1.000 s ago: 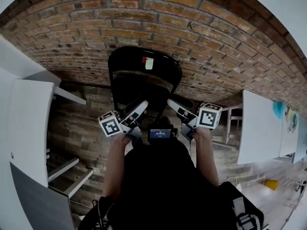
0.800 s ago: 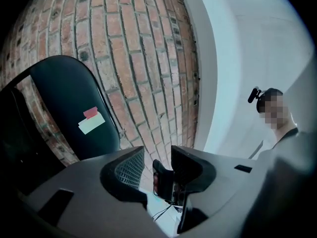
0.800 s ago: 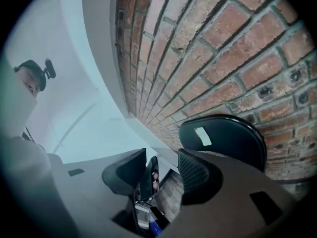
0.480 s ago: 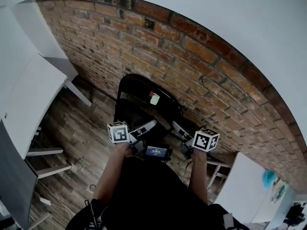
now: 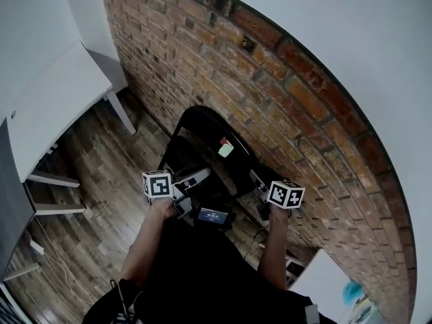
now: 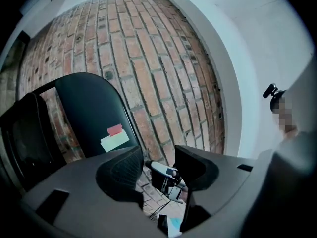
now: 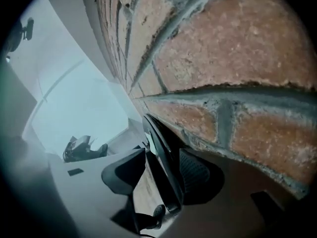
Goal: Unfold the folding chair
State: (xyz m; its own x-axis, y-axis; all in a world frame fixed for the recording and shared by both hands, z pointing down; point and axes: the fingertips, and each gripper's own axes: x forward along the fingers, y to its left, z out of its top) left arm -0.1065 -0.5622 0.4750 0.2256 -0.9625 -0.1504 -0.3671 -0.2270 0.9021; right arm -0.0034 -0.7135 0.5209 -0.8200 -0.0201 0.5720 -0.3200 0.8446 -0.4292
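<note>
**Setting both grippers on the folded chair before pulling it open**

The black folding chair with a rounded metal frame stands folded and nearly flat against the red brick wall, its feet on the brown wooden plank floor. A red and pale label pair is stuck on its backrest.

In my judgement, the step in hand is to take hold of the chair on both sides. To do this well, each gripper should bite on a firm part of the frame, not on the thin panel. One should hold the back steady while the other draws the seat away from the wall. The chair must first come a little off the bricks, otherwise there is no room for the seat to swing down.

The left gripper has its jaws apart. They have just been opening, and nothing is between them. In the left gripper view the chair lies to the left of the jaws, not in the gap.

The right gripper has also just been opening and now stands wide. In the right gripper view the dark edge of the chair passes between the jaws. Floor shows between it and the left jaw. It seems very close to the right pad, but the grip does not look closed.
</note>
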